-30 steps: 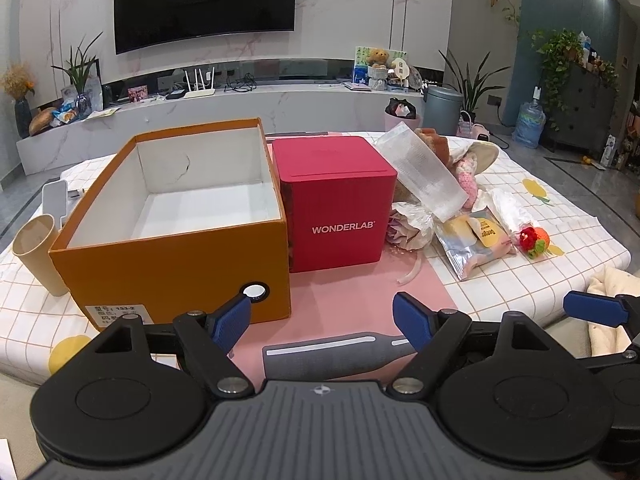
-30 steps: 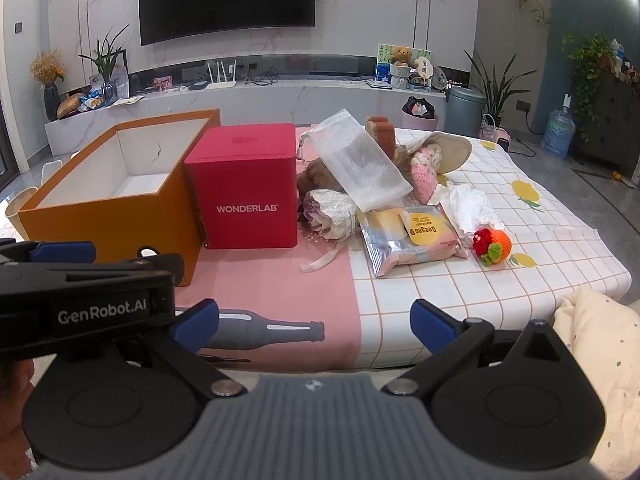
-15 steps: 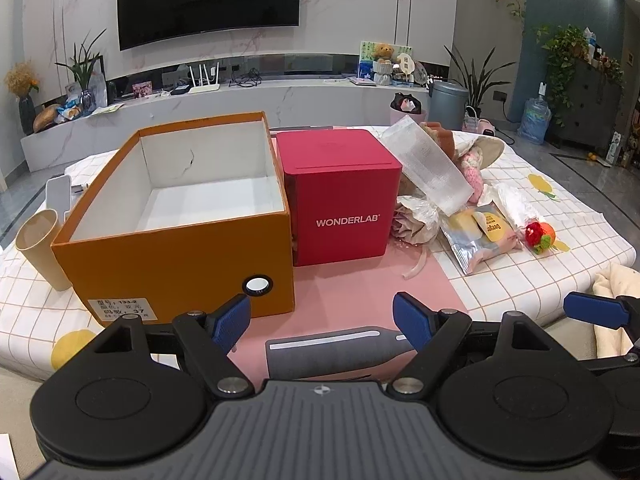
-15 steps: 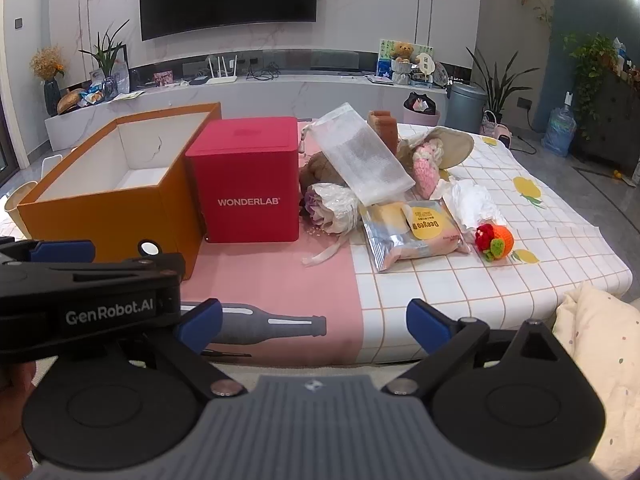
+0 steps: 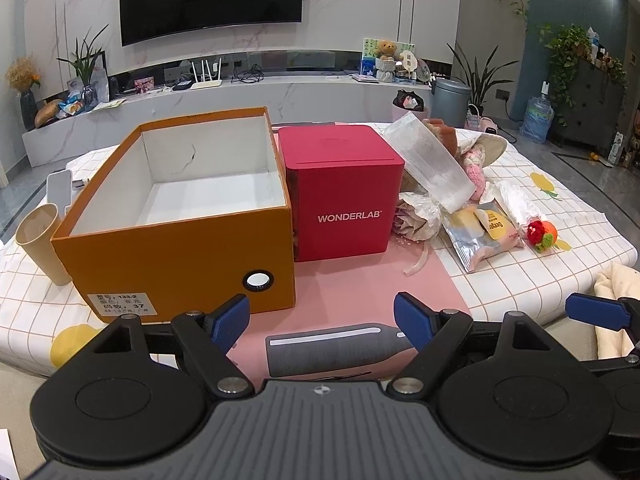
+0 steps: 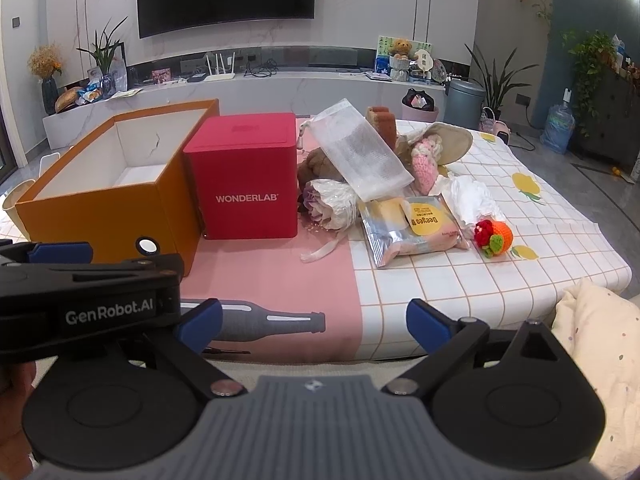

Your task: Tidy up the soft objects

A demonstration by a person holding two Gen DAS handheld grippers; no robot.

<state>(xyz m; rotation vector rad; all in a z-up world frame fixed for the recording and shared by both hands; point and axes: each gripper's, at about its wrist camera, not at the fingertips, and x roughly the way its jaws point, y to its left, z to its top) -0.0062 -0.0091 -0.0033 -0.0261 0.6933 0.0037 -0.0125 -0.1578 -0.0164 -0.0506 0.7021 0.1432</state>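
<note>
Both grippers hang at the near edge of the table, w/ nothing between the fingers. Left gripper (image 5: 322,316) is spread wide, blue pads apart over the pink mat (image 5: 360,280) and the grey bottle print (image 5: 336,346). Right gripper (image 6: 314,322) is also spread wide, above the table's front edge; its blue tip shows at the far right of the left view.

Orange box (image 5: 180,248) sits open on the left, white inside, nothing in it that I can see. Label and a round hole on its near wall. Red box (image 5: 344,196) marked WONDERLAB stands just beside it on the right, lid on, sides touching or nearly so.

Soft stuff is piled to the right of the red box, on the checked cloth (image 6: 440,280):
- clear bubble bag (image 6: 360,152) leaning tilted on top of the heap
- wrapped fabric flower (image 6: 330,204) right next to the red box, ribbon trailing onto the pink mat
- silver snack packet (image 6: 412,228) w/ yellow sticker, lying flat
- white crumpled plastic (image 6: 472,198) behind it
- knitted red/orange fruit (image 6: 494,236) just right of the packet
- pink knitted piece (image 6: 426,162) and beige hat (image 6: 448,142) further back
- brown item under the bag, can't tell what

Paper cup (image 5: 40,244) stands upright left of the orange box
</note>
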